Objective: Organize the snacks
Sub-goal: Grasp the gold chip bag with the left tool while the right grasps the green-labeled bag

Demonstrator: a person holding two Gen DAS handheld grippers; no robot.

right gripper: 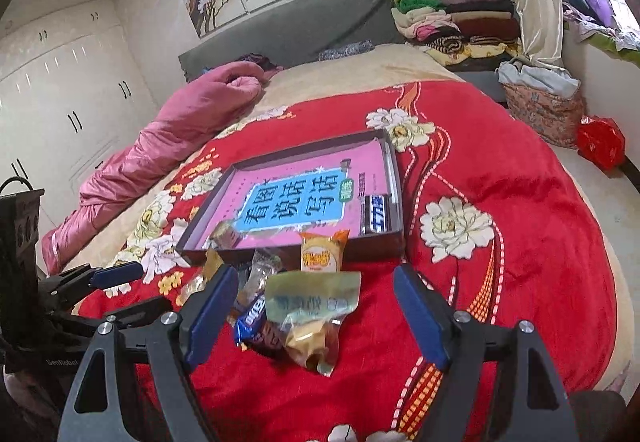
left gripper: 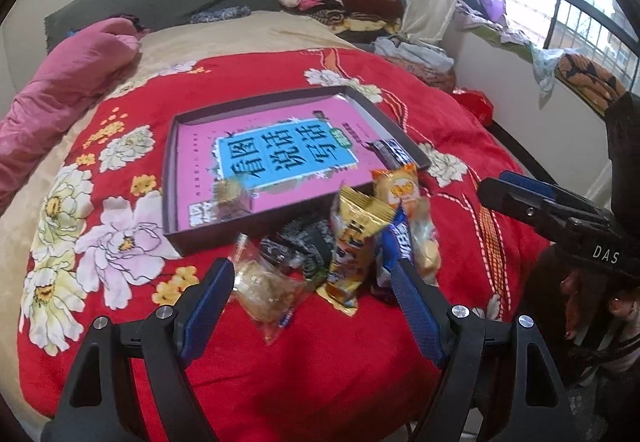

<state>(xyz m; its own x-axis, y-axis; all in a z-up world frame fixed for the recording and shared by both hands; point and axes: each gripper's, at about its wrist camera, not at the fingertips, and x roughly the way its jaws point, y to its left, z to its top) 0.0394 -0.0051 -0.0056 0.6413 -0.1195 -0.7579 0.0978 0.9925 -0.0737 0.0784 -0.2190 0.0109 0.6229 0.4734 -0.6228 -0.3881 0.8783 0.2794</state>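
Note:
A heap of wrapped snacks lies on the red flowered blanket in front of a shallow dark box lined with a pink book. The heap holds a clear pastry packet, a yellow packet, a blue packet and an orange packet. My left gripper hangs open over the heap and grips nothing. My right gripper is open too, above a greenish pastry packet and the blue packet. Inside the box lie a dark bar and a small brown snack.
A pink quilt lies along the bed's left side. Folded clothes are stacked by the headboard. A red bag sits on the floor past the bed's right edge. White wardrobes stand at the left.

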